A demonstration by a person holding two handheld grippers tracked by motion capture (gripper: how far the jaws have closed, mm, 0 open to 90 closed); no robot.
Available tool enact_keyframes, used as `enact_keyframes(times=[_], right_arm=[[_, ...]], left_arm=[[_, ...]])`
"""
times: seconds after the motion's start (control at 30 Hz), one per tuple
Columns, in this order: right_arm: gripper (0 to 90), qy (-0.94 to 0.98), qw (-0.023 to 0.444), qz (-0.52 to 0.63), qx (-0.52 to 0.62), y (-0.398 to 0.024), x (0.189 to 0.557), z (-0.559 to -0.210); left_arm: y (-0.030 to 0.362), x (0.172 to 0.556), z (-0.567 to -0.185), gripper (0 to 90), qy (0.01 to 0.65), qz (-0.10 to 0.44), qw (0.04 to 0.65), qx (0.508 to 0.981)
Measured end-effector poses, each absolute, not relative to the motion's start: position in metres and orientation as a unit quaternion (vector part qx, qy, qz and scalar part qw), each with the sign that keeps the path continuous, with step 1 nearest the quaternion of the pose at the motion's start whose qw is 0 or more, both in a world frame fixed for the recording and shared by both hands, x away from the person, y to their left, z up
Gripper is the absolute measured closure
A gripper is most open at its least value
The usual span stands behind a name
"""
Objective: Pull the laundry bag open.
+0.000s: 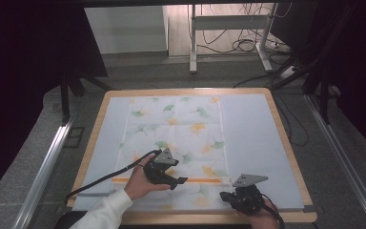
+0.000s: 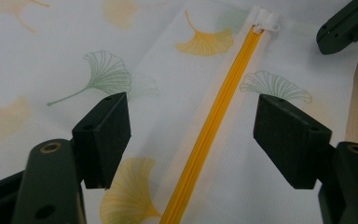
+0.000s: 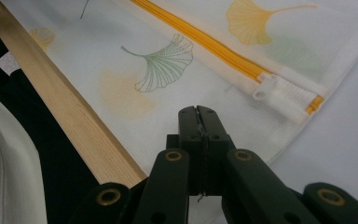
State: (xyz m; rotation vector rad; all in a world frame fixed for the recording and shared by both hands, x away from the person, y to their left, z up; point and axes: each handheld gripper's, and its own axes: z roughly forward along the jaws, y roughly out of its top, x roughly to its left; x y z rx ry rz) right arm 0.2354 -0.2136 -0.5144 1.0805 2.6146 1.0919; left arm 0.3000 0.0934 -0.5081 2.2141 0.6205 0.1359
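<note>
Wooden-edged counter (image 1: 286, 143) carries one leaf-printed fabric bag (image 1: 171, 124), lying flat. Left tongs (image 2: 193, 135) stand wide open above the bag's one orange zipper (image 2: 214, 126), gripping nothing (the pads straddle it). Right tongs (image 3: 198, 116) are closed, pressed on the bag's corner. The zipper runs crosswise along the near edge, its white pull (image 3: 265, 87) at the right end.

A cloth bag (image 1: 174, 143) is spread flat on the bench (image 1: 248, 129), nearer its left side. A zipper (image 1: 205, 180) is run across the bag's near part. The left gripper (image 1: 181, 181) is held over the zipper; the right gripper (image 1: 225, 195) is placed at the bag's near right corner.
</note>
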Motion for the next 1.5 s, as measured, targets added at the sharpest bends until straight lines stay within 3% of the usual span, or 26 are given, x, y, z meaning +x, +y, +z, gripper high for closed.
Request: enact_keyframes(times=[0.4, 0.77, 1.1, 1.5], right_arm=[[89.2, 0.861, 0.057, 0.351, 0.363, -0.217, 0.234, -0.518], [89.2, 0.863, 0.05, 0.348, 0.363, -0.214, 0.236, -0.521], [89.3, 0.867, 0.052, 0.343, 0.357, -0.212, 0.237, -0.521], [89.3, 0.867, 0.052, 0.344, 0.357, -0.21, 0.238, -0.521]], left_arm=[[0.058, 0.299, -0.504, 27.8, 0.201, 0.068, 0.389, 0.897], [0.056, 0.307, -0.502, 29.9, 0.222, 0.041, 0.419, 0.88], [0.026, 0.301, -0.495, 29.9, 0.166, 0.068, 0.384, 0.906], [0.02, 0.309, -0.499, 33.4, 0.183, 0.049, 0.402, 0.896]])
